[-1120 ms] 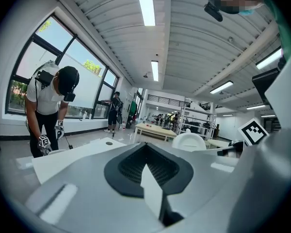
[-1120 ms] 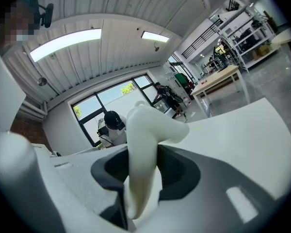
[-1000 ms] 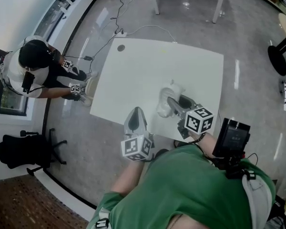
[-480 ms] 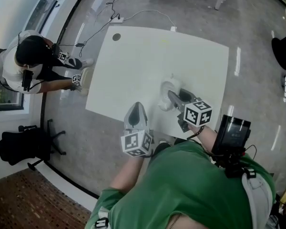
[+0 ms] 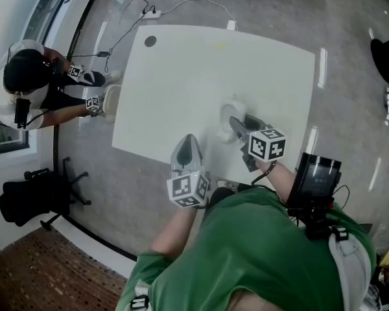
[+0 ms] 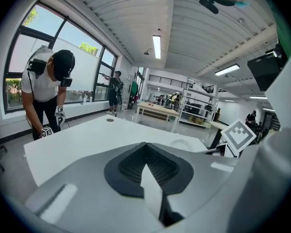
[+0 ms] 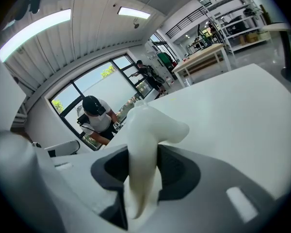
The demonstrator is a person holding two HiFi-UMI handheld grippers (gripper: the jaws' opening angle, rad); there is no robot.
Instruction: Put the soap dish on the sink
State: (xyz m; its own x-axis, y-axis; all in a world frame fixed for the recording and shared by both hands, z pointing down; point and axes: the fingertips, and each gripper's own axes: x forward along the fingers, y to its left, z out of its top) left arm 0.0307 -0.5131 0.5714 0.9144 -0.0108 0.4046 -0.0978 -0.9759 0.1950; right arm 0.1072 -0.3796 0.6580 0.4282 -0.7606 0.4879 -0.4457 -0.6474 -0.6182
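Note:
A white soap dish point(image 5: 230, 116) hangs edge-up just above the white table point(image 5: 194, 70), near its front right part. My right gripper point(image 5: 237, 124) is shut on it; in the right gripper view the dish point(image 7: 146, 135) stands pinched between the dark pads, its rim curling over to the right. My left gripper point(image 5: 187, 141) is over the table's front edge, left of the dish, its jaws closed to a point with nothing in them. In the left gripper view its tips point(image 6: 146, 147) meet over the tabletop. No sink is in view.
A round dark hole point(image 5: 150, 41) marks the table's far left corner. A person point(image 5: 23, 76) bends over left of the table, holding marker-cube grippers. A black chair point(image 5: 26, 196) stands on the floor at left, and cables point(image 5: 149, 8) lie beyond the table.
Both grippers have sunk toward the tabletop and shifted slightly forward. The right one still holds the soap dish, and the left one stays closed.

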